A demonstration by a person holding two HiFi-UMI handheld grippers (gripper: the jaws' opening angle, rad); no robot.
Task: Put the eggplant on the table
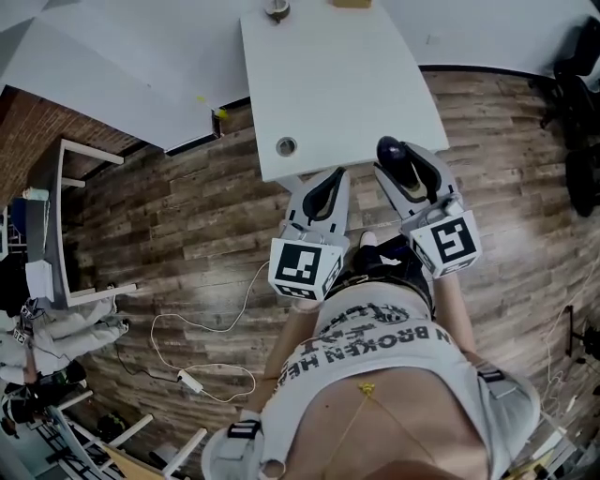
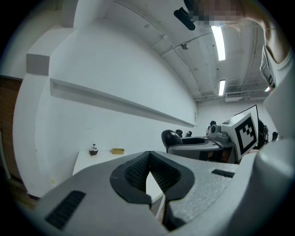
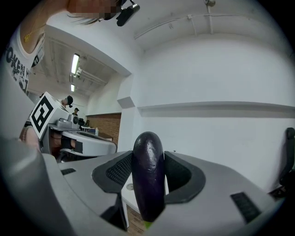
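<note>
Eggplant [image 3: 148, 161] upright in right gripper [image 1: 405, 169], pinched mid-body, just over table [image 1: 328, 84] near edge. Glossy skin, probably slick; light, firm-ish, so mid-body grip seems fine. Left gripper [image 2: 148, 161] closed, empty.

Wood-plank floor [image 1: 187, 216], white cable [image 1: 190, 381] lying across it, black chair [image 1: 579, 141] far right, white frame [image 1: 62, 216] left

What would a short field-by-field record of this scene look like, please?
Left gripper: shut, empty
Right gripper: shut on the eggplant
Eggplant: dark purple, upright between the jaws, not yet set down
Table: white, ahead of both grippers
On table: round disc near the front edge; two small items at the far edge
</note>
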